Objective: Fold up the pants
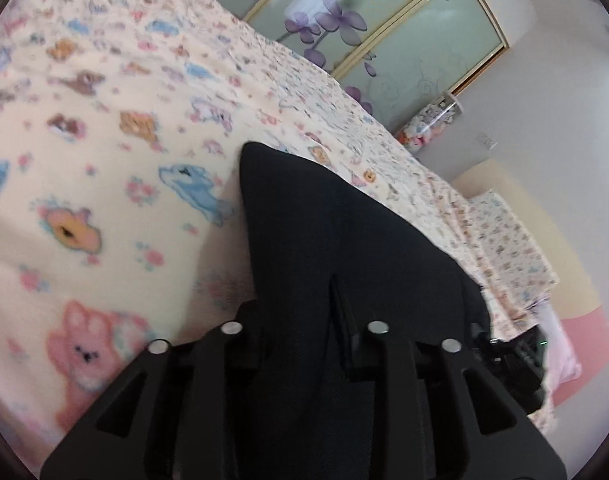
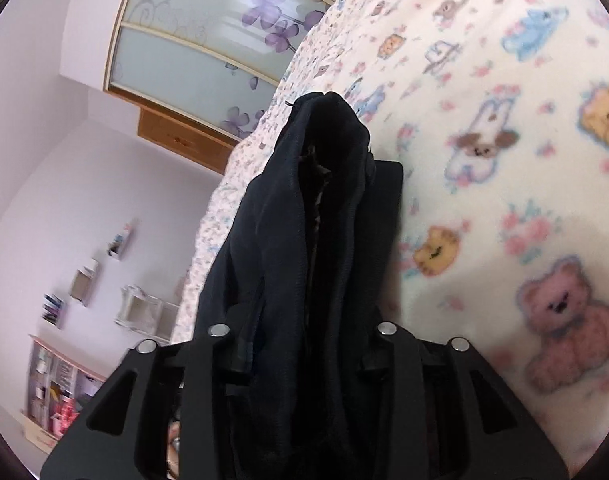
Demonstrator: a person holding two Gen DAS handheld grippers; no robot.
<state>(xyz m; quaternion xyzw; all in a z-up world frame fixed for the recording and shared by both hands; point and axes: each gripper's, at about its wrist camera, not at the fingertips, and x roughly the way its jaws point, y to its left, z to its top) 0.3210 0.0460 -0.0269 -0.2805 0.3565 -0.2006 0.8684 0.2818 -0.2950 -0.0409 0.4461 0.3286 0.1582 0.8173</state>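
Left gripper [image 1: 300, 320], lower centre: fingers hidden under dark cloth, grip cannot be told. Right gripper [image 2: 304, 328], lower centre: jaws clamp bunched pants [image 2: 324, 208], seemingly to carry a fold. Pants [image 1: 324, 232] drape mid-frame over the animal-print blanket [image 1: 104, 200]. Wardrobe doors [image 1: 384, 20], upper right.

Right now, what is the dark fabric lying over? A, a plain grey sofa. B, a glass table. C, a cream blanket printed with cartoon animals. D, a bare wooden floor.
C: in both wrist views the dark pants drape over a cream blanket printed with bears, dolphins and flowers.
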